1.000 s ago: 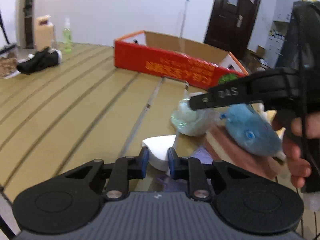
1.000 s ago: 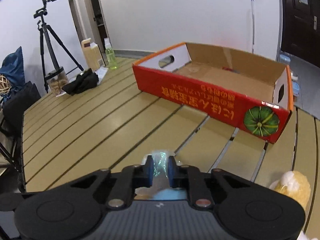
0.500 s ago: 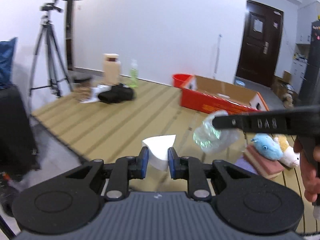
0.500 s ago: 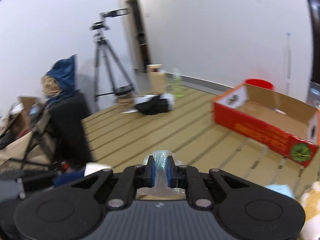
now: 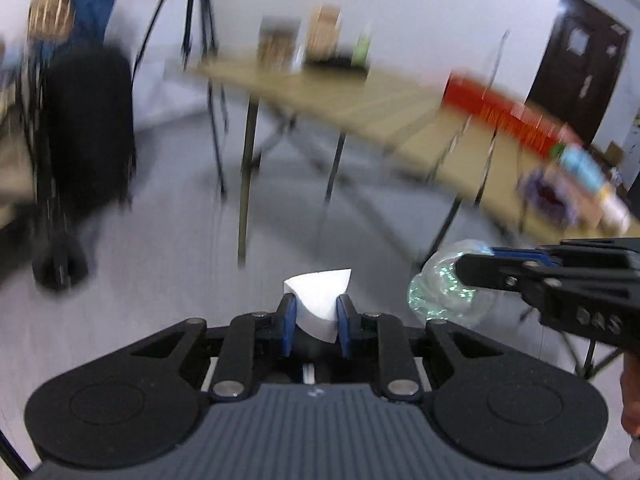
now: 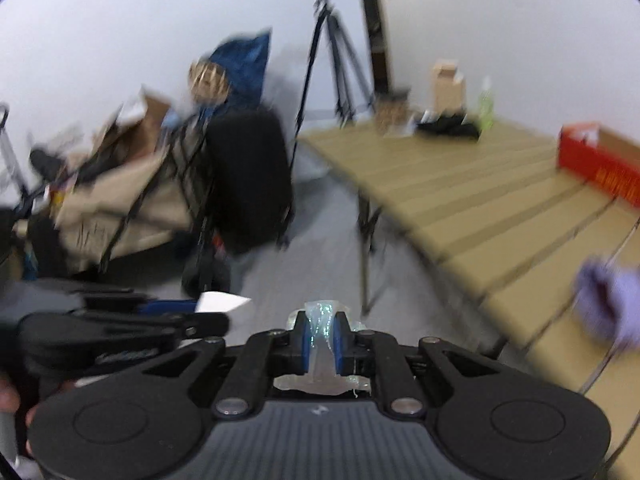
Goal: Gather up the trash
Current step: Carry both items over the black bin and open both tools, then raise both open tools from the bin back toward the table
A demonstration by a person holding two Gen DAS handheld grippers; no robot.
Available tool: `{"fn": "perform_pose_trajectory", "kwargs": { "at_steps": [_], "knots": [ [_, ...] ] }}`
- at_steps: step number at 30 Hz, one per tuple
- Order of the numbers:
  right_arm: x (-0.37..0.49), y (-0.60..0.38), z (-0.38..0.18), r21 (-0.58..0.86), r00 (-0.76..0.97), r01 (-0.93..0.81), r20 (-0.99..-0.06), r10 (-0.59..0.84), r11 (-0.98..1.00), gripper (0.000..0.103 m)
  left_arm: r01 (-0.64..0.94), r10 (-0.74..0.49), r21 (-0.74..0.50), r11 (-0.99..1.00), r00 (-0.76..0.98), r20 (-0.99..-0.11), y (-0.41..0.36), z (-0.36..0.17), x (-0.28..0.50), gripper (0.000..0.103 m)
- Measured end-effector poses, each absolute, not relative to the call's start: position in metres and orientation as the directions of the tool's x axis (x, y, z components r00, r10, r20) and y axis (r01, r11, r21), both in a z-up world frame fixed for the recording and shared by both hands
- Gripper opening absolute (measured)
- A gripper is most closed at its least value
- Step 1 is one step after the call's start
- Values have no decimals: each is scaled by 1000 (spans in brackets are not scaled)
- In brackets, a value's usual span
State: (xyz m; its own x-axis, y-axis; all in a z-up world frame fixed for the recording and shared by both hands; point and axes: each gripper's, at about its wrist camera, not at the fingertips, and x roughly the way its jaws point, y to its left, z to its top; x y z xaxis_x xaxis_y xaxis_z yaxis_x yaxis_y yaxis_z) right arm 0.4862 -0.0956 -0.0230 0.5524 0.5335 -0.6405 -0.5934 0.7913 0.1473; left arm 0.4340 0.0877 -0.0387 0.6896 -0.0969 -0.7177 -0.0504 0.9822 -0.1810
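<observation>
My left gripper (image 5: 316, 312) is shut on a folded piece of white paper (image 5: 318, 294) and holds it in the air above the grey floor. My right gripper (image 6: 320, 330) is shut on a crumpled clear plastic wrapper (image 6: 320, 320). In the left wrist view the right gripper (image 5: 472, 270) comes in from the right with the wrapper (image 5: 444, 292) hanging from its tip. In the right wrist view the left gripper (image 6: 216, 314) shows at lower left with the white paper (image 6: 222, 302). Both views are blurred by motion.
A tan slatted folding table (image 6: 480, 200) stands to the right, with a red cardboard box (image 6: 600, 160), a purple cloth (image 6: 608, 304), bottles and a black item on it. A black bag (image 6: 248, 176), a tripod (image 6: 336, 52) and stacked cardboard (image 6: 120, 196) stand to the left on the floor.
Both grippers have swung left and away from the table top, out over the floor, each carrying its piece of trash. The table now lies to the right.
</observation>
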Motion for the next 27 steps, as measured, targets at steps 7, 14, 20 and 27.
{"fn": "perform_pose_trajectory", "kwargs": {
  "at_steps": [7,14,20,27],
  "knots": [
    [502,-88,-106,184,436,-544,-771,464,818,12,-86,-177,-257,963,515,-839,97,-104,447,23],
    [545,-85,-155,176,390,-484,-834,391,857,29,-76,-148,-193,978,396,-906,86,-144,502,33],
    [562,-83,-177,177,354,-475,-858,372,862,29,-91,-110,-150,985,344,-932,92,-170,511,53],
    [571,-82,-187,192,317,-484,-871,375,854,29,-96,-82,-123,988,358,-930,94,-171,514,68]
  ]
}}
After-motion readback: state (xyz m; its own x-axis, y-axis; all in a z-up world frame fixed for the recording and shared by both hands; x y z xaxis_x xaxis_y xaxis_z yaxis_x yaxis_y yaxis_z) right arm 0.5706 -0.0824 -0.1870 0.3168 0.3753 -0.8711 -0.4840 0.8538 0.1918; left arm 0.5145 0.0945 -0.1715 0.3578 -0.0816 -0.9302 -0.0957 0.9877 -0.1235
